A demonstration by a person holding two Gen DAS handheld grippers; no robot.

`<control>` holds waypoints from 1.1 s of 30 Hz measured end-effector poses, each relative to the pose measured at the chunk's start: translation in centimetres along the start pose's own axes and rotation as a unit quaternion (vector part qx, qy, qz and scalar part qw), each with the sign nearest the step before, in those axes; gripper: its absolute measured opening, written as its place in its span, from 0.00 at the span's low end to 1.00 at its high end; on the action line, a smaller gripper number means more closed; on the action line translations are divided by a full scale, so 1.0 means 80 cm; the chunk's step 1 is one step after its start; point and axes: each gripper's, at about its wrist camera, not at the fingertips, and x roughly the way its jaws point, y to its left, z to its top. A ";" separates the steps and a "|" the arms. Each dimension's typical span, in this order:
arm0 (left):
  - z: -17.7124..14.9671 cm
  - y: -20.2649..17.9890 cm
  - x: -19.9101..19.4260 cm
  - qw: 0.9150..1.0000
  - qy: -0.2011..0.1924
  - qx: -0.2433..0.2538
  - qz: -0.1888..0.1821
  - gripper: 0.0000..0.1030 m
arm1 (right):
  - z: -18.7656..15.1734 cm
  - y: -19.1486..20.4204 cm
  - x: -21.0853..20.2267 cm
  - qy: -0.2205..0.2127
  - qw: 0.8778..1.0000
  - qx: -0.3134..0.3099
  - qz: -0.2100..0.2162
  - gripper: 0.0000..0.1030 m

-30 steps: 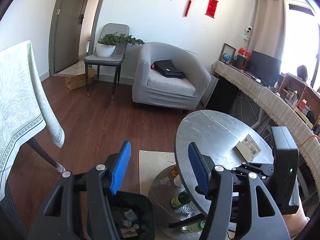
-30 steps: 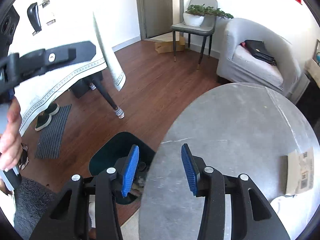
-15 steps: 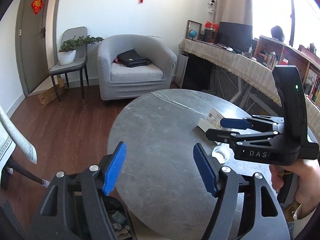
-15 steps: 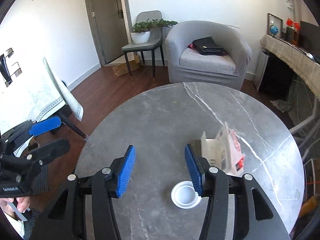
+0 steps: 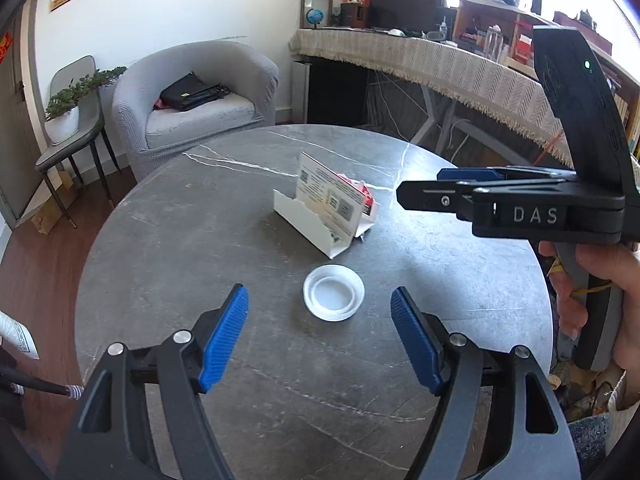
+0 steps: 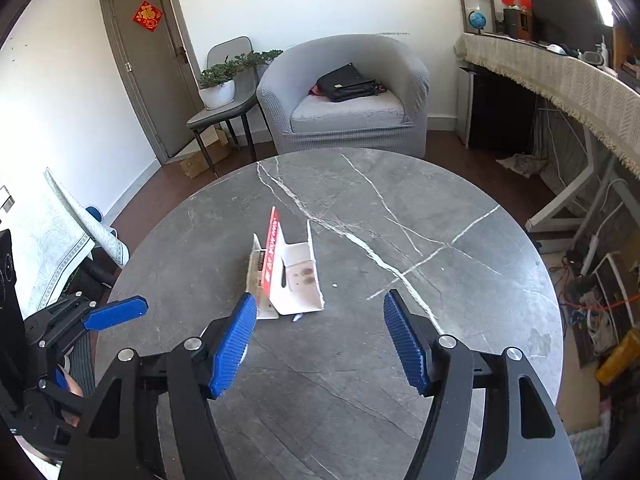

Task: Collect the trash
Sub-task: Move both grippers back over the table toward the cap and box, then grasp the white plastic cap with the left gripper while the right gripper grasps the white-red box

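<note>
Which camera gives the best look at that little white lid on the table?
The left wrist view: the white lid lies whole between the open fingers. In the right wrist view, the gripper's left finger covers nearly all of it.

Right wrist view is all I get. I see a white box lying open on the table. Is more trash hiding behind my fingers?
Observer: Yes. The left wrist view shows a round white lid on the table, nearer that camera than the box.
Operator: Is anything in it?
Observer: No, it lies hollow side up and looks empty.
Operator: Is the left gripper holding something?
Observer: No. The left gripper has its fingers wide apart, the lid just ahead of the gap.
</note>
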 end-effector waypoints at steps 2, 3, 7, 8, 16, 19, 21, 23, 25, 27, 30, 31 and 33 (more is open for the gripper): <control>-0.001 -0.011 0.013 1.000 0.011 0.009 0.004 0.74 | -0.002 -0.011 -0.003 0.000 1.000 0.008 0.004 0.67; -0.001 -0.014 0.020 1.000 0.017 0.011 0.010 0.74 | -0.003 -0.013 -0.005 0.001 1.000 0.011 0.007 0.68; 0.001 -0.016 0.043 0.999 0.036 0.010 0.016 0.74 | -0.008 -0.018 -0.001 0.010 1.000 0.010 0.018 0.72; 0.001 -0.015 0.047 0.999 0.039 0.008 0.016 0.74 | -0.010 -0.019 0.000 0.013 1.000 0.007 0.019 0.73; 0.005 -0.017 0.056 0.999 0.044 -0.011 0.012 0.59 | -0.018 -0.025 0.004 0.027 0.999 0.004 0.037 0.83; 0.006 -0.015 0.056 0.999 0.042 -0.016 0.015 0.52 | -0.016 -0.023 0.005 0.023 0.999 0.003 0.043 0.83; 0.007 -0.015 0.055 0.999 0.041 -0.017 0.015 0.41 | -0.013 -0.016 0.004 0.016 0.999 -0.007 0.046 0.83; 0.006 -0.015 0.054 0.999 0.040 -0.013 0.013 0.41 | -0.010 -0.006 0.005 0.013 0.999 -0.021 0.049 0.77; 0.005 -0.013 0.052 0.999 0.040 -0.013 0.009 0.41 | -0.009 0.003 0.007 0.014 0.998 -0.032 0.052 0.72; 0.004 -0.008 0.049 0.999 0.039 -0.019 0.004 0.41 | -0.009 0.012 0.009 0.016 0.998 -0.040 0.052 0.65; 0.002 -0.001 0.042 0.999 0.035 -0.025 -0.002 0.41 | -0.007 0.019 0.013 0.017 0.998 -0.044 0.050 0.56; 0.001 0.002 0.039 0.999 0.033 -0.026 -0.003 0.41 | -0.005 0.022 0.016 0.018 0.998 -0.044 0.049 0.53; 0.000 0.009 0.032 0.999 0.027 -0.031 -0.005 0.41 | -0.004 0.027 0.021 0.020 0.997 -0.046 0.050 0.50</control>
